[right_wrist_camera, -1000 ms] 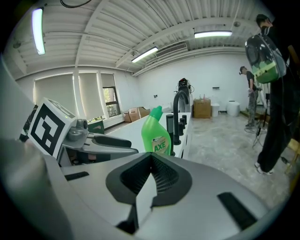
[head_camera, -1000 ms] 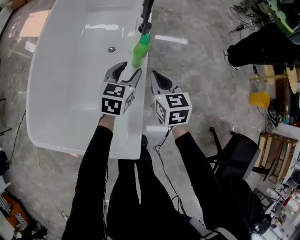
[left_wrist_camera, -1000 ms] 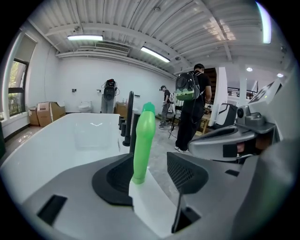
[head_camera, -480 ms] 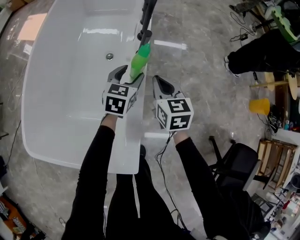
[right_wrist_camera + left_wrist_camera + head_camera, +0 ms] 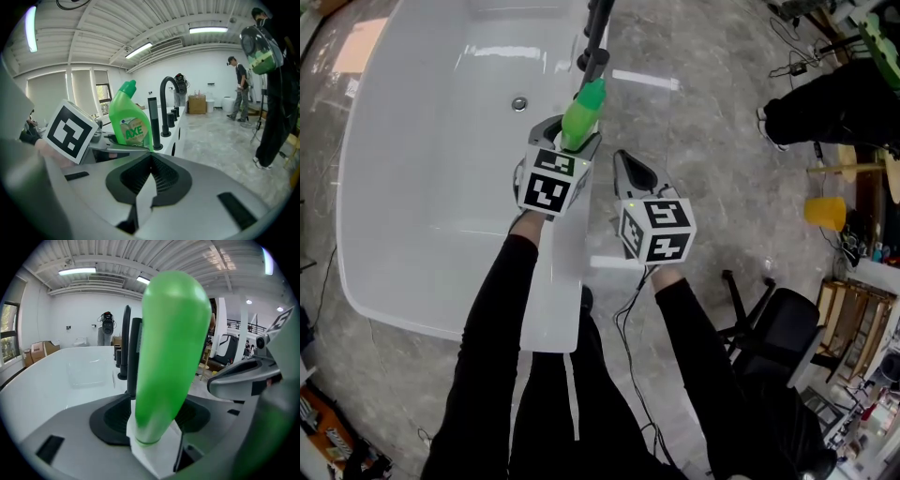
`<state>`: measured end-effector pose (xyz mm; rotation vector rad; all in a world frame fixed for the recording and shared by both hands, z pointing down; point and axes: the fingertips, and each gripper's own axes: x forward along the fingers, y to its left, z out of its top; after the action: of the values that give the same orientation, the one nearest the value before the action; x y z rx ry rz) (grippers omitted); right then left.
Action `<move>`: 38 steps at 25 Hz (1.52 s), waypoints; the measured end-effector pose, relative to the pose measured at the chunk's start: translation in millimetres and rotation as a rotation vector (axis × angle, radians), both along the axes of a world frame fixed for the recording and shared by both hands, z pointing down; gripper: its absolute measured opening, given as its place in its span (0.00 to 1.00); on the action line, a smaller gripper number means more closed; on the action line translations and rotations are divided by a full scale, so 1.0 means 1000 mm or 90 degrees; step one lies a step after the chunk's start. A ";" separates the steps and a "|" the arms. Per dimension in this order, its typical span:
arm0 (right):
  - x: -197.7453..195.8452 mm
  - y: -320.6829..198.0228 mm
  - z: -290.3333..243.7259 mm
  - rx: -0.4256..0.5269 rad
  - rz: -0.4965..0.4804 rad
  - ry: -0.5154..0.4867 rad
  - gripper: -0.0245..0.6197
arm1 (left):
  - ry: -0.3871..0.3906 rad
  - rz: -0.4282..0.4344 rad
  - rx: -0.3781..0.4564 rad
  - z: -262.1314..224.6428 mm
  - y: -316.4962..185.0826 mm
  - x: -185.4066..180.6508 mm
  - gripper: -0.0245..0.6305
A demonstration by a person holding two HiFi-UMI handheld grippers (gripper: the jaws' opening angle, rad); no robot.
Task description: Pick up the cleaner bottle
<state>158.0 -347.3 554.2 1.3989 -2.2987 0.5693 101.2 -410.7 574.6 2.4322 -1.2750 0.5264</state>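
Observation:
The green cleaner bottle [image 5: 584, 111] stands upright on the white bathtub's rim [image 5: 555, 281], just in front of the black faucet [image 5: 595, 42]. My left gripper [image 5: 572, 133] is open, one jaw on each side of the bottle's lower body. In the left gripper view the bottle [image 5: 168, 352] fills the middle between the wide jaws of the left gripper [image 5: 164, 401], and I see no pad pressing on it. My right gripper [image 5: 625, 159] hangs just right of the rim, jaws together and empty. From the right gripper [image 5: 151, 157] the bottle [image 5: 129, 119] shows to the left.
The tub's basin [image 5: 441, 169] with its drain [image 5: 519, 104] lies to the left. Grey stone floor lies to the right, with a person in black [image 5: 834, 94], a yellow bucket [image 5: 823, 208] and a black office chair [image 5: 773, 314]. Another person [image 5: 241, 89] stands far off.
My left gripper has moved forward along the rim and its jaws now stand around the bottle, which was ahead of them before. The right gripper has also moved forward a little.

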 end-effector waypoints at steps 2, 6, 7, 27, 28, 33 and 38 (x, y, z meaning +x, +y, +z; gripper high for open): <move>0.002 0.001 0.004 -0.003 0.003 -0.002 0.04 | -0.003 -0.001 0.001 0.003 -0.002 0.004 0.44; 0.005 0.001 0.008 -0.006 0.004 -0.006 0.04 | -0.011 -0.010 0.012 0.008 -0.006 0.008 0.44; 0.005 0.002 0.009 -0.006 0.004 -0.006 0.04 | -0.012 -0.014 0.015 0.009 -0.007 0.008 0.44; 0.006 0.006 0.023 -0.018 0.002 -0.008 0.04 | -0.032 -0.041 0.078 0.008 -0.014 0.005 0.34; 0.006 0.006 0.022 -0.018 0.002 -0.007 0.04 | -0.032 -0.040 0.079 0.008 -0.014 0.005 0.34; 0.007 0.005 0.019 -0.014 0.004 -0.003 0.04 | -0.027 -0.043 0.089 0.007 -0.007 0.000 0.34; 0.002 0.005 0.013 -0.010 0.003 0.003 0.04 | -0.022 -0.053 0.096 -0.004 0.001 -0.013 0.34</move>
<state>160.0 -342.5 566.8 1.3979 -2.2837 0.5835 88.1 -409.9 570.2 2.4875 -1.4730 0.4666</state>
